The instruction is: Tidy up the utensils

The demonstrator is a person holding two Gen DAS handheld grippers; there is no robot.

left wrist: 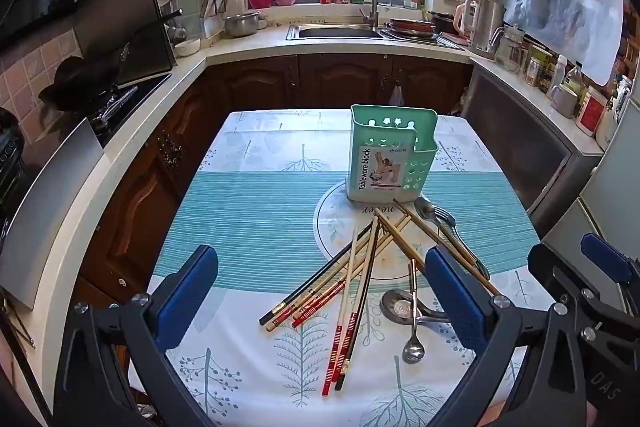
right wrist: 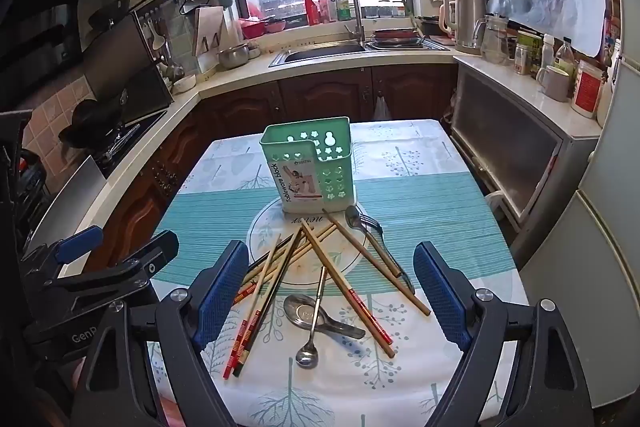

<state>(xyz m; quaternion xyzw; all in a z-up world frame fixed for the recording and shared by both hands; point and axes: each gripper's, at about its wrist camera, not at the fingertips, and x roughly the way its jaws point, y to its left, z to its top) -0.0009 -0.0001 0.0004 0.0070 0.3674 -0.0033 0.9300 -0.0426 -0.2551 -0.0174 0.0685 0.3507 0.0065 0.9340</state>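
- Where the view begins, the left gripper (left wrist: 320, 297) and the right gripper (right wrist: 334, 293) hover side by side above the table's near edge, jaws spread wide and holding nothing.
- On the tree-printed tablecloth (right wrist: 436, 195), a loose heap: crossed chopsticks (left wrist: 352, 283), a small spoon (right wrist: 310, 327) lying over a broad steel ladle-spoon (right wrist: 306, 313).
- Beyond these, a spoon (left wrist: 425, 208) and fork (left wrist: 446, 217) lie together.
- Farther on stands the green holder (right wrist: 308, 167), upright; its label reads "Tableware block".
- Farthest: sink (left wrist: 340, 32) and kettle (right wrist: 466, 23).
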